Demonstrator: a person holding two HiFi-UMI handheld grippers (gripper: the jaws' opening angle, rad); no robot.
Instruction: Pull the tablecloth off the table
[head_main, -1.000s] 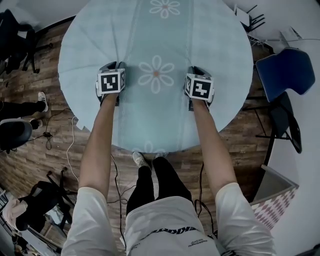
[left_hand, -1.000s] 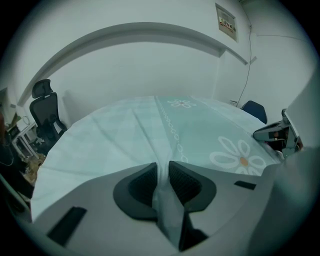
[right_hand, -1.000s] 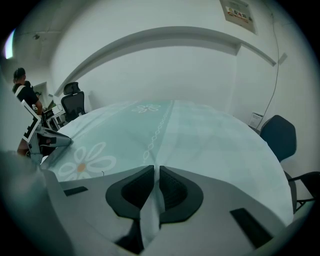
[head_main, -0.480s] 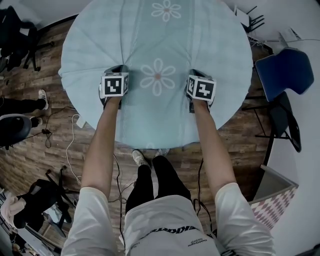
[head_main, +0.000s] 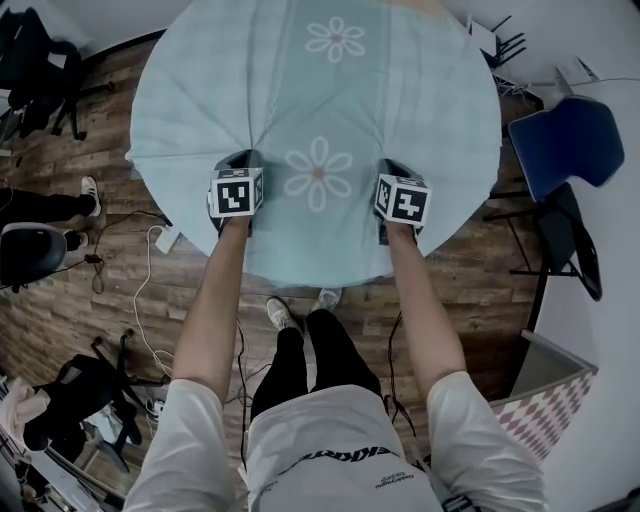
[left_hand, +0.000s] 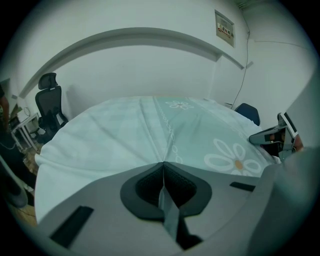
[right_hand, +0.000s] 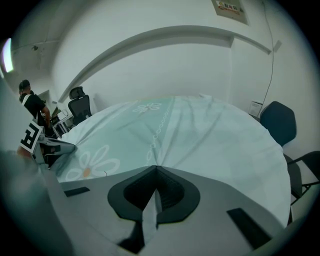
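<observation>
A pale blue-green tablecloth (head_main: 320, 90) printed with white daisies covers the round table. My left gripper (head_main: 243, 162) is shut on a pinched fold of the cloth just left of the near daisy (head_main: 318, 173). In the left gripper view the fold (left_hand: 170, 210) runs back between the closed pads of that gripper (left_hand: 163, 165). My right gripper (head_main: 390, 170) is shut on another fold to the daisy's right. The right gripper view has that strip (right_hand: 150, 212) caught in the right gripper (right_hand: 156, 168). Creases fan out from both grips.
A blue chair (head_main: 575, 145) stands by the table's right side and a black office chair (head_main: 30, 260) sits at the left. Cables (head_main: 150, 280) trail over the wooden floor. My legs (head_main: 300, 345) stand close to the table's near edge. A person (right_hand: 32, 107) stands at the left.
Both grippers have moved back toward my body, dragging the cloth with them. The daisies have slid nearer, and the cloth's left edge has pulled in and creased.
</observation>
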